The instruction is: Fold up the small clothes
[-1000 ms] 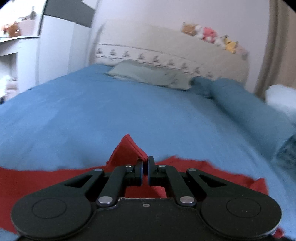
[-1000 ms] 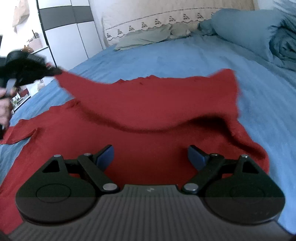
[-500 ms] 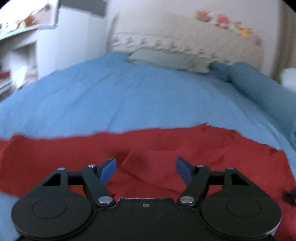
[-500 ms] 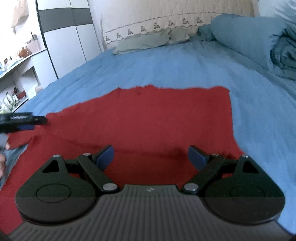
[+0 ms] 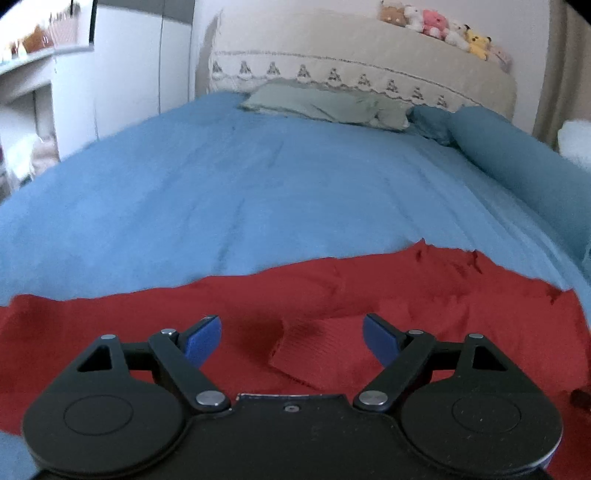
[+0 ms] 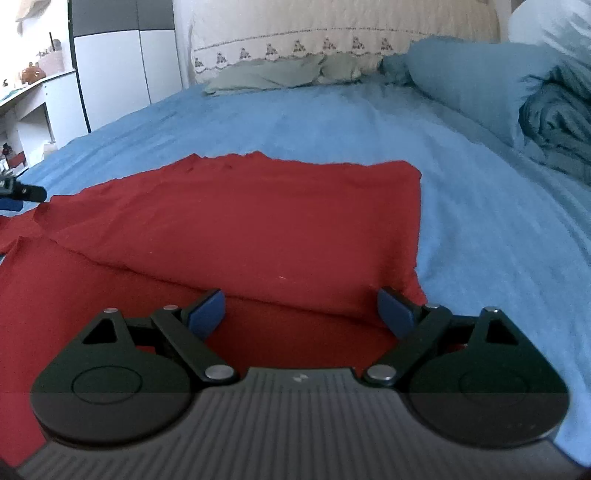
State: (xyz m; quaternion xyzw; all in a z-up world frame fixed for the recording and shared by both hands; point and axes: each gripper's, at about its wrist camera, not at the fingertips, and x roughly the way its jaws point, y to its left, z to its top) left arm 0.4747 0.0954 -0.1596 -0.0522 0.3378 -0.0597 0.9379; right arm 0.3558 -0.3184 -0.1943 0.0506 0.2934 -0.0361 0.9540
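A red garment [image 6: 258, 218] lies on the blue bed sheet [image 6: 332, 122], with one part folded over onto the rest. It also shows in the left wrist view [image 5: 406, 291], where a small turned-up flap [image 5: 306, 354] sits between the fingers. My left gripper [image 5: 291, 338] is open and empty just above the red cloth. My right gripper [image 6: 301, 312] is open and empty over the fold line. The left gripper's tip [image 6: 22, 192] shows at the left edge of the right wrist view.
A grey-green pillow [image 5: 325, 105] and a beige headboard [image 5: 369, 55] with plush toys [image 5: 439, 26] are at the far end. A rolled blue duvet [image 6: 498, 81] lies on the right. White cabinets [image 6: 122, 74] and a shelf stand left of the bed.
My left gripper has let go of the red cloth corner and opened. The lifted part has dropped flat onto the garment. My right gripper stayed open.
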